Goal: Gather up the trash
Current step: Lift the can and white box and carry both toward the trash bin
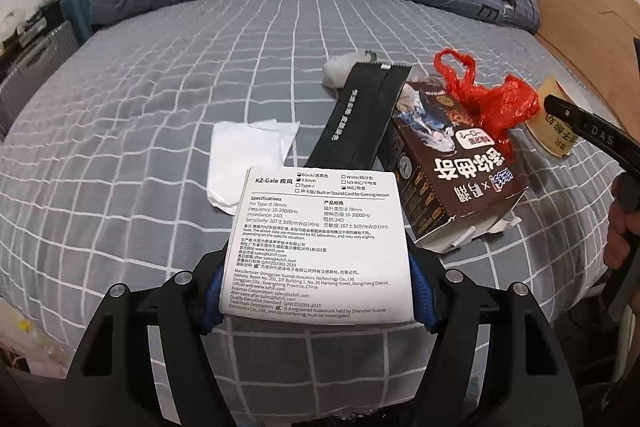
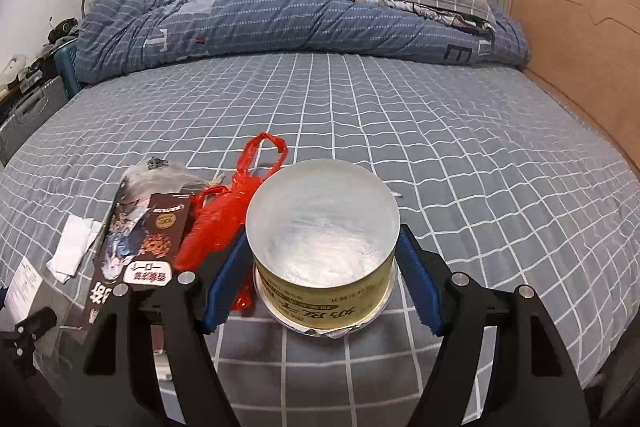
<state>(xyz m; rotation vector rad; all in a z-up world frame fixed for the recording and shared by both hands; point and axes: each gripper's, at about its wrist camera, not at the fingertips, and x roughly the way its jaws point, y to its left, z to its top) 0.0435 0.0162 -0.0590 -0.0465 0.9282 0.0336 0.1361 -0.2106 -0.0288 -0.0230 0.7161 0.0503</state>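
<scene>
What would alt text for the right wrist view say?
The right gripper straddles an upturned yellow cup on a grey checked bed, jaws open. A red bag and brown box lie to its left.

The bed sheet (image 2: 460, 155) is soft matt cloth, and the quilt (image 2: 280, 23) looks like padded cloth. The white box (image 1: 316, 247) is smooth matt card. The brown box (image 1: 452, 167) is glossy printed card with torn edges. The red bag (image 2: 224, 219) is thin, shiny, crumpled plastic. The tissue (image 1: 244, 159) is soft matt paper. The cup (image 2: 324, 247) has a yellow paper wall and a smooth, slightly shiny base. The blue pads (image 2: 418, 279) look ribbed and rubbery, on matt black plastic arms. The headboard (image 2: 580, 47) looks like smooth wood.
</scene>
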